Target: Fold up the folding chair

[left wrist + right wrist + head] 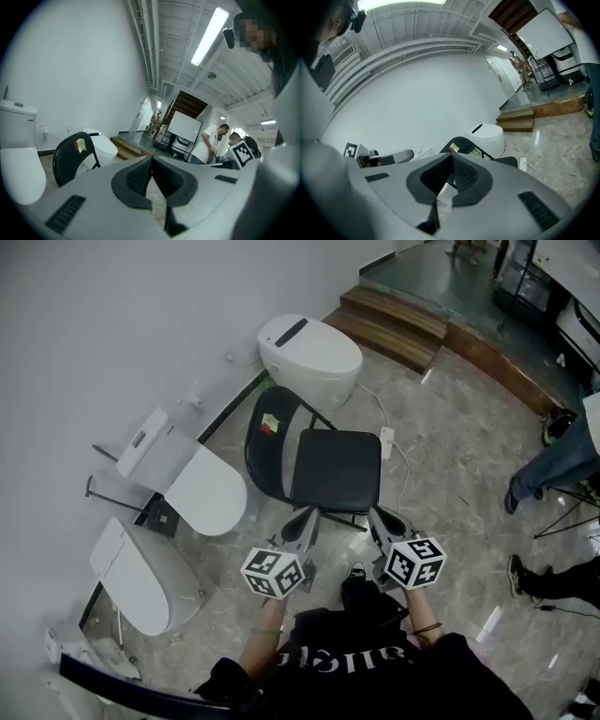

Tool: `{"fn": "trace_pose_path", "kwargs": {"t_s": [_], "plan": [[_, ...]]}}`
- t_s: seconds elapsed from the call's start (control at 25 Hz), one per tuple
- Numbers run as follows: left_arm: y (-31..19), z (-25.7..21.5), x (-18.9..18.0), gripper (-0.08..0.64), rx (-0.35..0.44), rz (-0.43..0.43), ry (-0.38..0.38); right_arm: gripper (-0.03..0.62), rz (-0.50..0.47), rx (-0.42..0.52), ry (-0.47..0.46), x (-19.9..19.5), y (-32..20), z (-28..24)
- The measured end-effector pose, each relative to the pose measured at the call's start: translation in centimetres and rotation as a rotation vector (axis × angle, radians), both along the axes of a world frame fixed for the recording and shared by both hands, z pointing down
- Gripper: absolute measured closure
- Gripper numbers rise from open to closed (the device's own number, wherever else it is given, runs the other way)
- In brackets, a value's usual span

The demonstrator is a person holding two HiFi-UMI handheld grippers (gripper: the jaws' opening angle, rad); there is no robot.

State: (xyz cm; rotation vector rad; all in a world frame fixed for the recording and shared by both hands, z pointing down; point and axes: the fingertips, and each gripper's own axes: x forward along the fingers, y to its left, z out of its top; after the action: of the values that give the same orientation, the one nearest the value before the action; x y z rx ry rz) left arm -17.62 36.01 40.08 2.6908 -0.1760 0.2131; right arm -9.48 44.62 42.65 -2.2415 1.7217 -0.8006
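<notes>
Against the white wall (pixel 112 324) at left, two white toilets (pixel 192 486) with raised lids sit side by side on the grey marbled floor (pixel 450 456). A third, rounder toilet (pixel 309 354) stands further along the same wall. In the head view the left tongs (pixel 306 515) are clenched with nothing between them. They point at the near left corner of the seat of the black folding chair (pixel 336 470), and whether they touch it cannot be told. The left gripper view shows the left tongs (pixel 151 160) pressed tip to tip, the folding chair's backrest (pixel 70 157) off to their left. The folding chair stands unfolded in the middle of the floor, directly in front of the person. Its seat is flat, and its rounded backrest, which carries a small red and green sticker (pixel 271 423), faces the rounder toilet. The right tongs (pixel 378 517) are likewise clenched and empty, just beside the near right corner of the seat. The right gripper view shows the right tongs (pixel 451 156) closed, with the folding chair's backrest (pixel 461 144) just beyond. A white power strip (pixel 386 437) on a cord lies on the floor by the seat's right edge. Wooden steps (pixel 394 322) rise at upper right, and a bystander's legs (pixel 553 465) stand at the far right.
</notes>
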Motion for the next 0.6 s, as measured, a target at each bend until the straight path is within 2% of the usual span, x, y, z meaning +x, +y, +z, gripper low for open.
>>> {"fn": "trace_pose_path", "kwargs": {"t_s": [0.12,0.28,0.6], "plan": [[-2.2,0.0,2.6,0.557,-0.006,-0.055,-0.022,0.578,-0.032,0.001,-0.013,3.2,-1.5,0.1],[-4.1,0.1,5.1,0.557,0.003,-0.065,-0.039,0.578,-0.027,-0.003,-0.049,6.7,-2.8,1.2],[-10.8,1.7,6.9,0.555,0.043,-0.083,-0.135,0.578,-0.040,-0.051,-0.116,9.2,-8.5,4.2]]}}
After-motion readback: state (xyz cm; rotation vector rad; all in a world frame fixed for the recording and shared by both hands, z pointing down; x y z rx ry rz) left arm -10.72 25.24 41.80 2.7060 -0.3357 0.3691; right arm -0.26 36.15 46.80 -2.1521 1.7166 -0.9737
